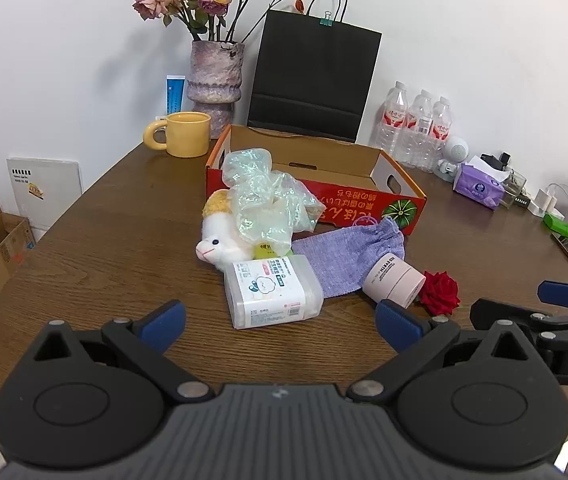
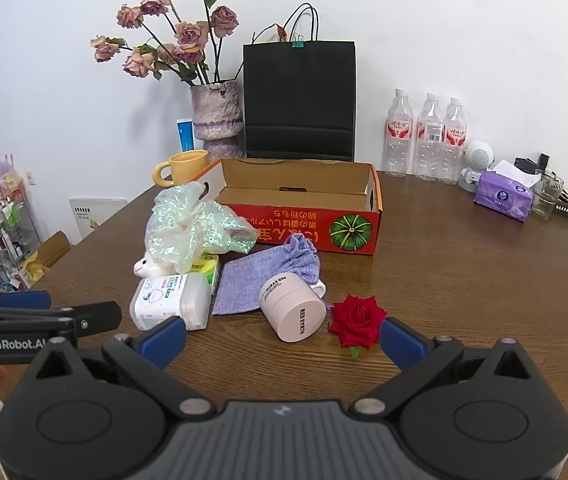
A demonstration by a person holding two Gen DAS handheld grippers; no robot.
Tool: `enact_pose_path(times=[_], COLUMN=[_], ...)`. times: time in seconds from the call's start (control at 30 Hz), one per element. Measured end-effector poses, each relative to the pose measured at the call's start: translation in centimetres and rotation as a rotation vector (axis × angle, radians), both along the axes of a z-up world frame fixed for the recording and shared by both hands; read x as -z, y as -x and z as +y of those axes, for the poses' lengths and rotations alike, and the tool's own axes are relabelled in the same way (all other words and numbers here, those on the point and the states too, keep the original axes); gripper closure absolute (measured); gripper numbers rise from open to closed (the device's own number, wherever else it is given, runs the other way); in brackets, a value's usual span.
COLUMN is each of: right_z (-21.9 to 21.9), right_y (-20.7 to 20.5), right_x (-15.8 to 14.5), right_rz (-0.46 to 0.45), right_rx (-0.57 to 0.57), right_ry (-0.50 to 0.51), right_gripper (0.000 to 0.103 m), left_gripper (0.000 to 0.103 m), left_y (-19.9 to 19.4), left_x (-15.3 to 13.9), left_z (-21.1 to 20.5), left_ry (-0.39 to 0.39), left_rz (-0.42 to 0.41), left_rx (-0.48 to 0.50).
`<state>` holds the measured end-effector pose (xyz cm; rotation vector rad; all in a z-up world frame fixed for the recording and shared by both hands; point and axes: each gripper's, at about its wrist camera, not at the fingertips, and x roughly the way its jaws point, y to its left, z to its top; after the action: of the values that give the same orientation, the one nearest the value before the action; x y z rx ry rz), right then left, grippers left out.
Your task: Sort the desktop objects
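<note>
I had both claws hovering low over the brown tabletop (image 1: 96, 240), each with its blue-tipped fingers spread wide and nothing between them: the left claw (image 1: 280, 322) faced the clear wipes box (image 1: 272, 294), the right claw (image 2: 282, 338) faced the pink jar (image 2: 292, 307) lying on its side. The clutter sat bunched together just in front of the red cardboard box (image 2: 303, 200), whose tray stood open. A crumpled iridescent bag (image 1: 262, 196) lay over a white plush toy (image 1: 220, 244). The lilac knit pouch (image 2: 260, 276) rested flat between the wipes box and the jar, touching both. A red rose (image 2: 357, 320) lay just beside the jar, on its right. Behind the box stood a black paper bag (image 2: 299, 100), a yellow mug (image 1: 182, 134) and a vase (image 1: 215, 76) of dried roses.
</note>
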<state>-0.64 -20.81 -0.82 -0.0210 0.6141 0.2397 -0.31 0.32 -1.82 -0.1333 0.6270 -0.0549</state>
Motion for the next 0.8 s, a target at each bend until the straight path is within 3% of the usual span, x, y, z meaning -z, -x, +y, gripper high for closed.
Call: enact_pose_path(times=[0.8], right_z=[-0.22], right_y=[0.05], right_x=[0.32], right_rz=[0.000], right_rx=[0.007], right_ry=[-0.007], right_gripper=[0.000], left_gripper=[0.000], left_y=[-0.05], left_x=[0.02], left_z=[0.04], left_ry=[0.002], left_rz=[-0.004], left_rx=[-0.001])
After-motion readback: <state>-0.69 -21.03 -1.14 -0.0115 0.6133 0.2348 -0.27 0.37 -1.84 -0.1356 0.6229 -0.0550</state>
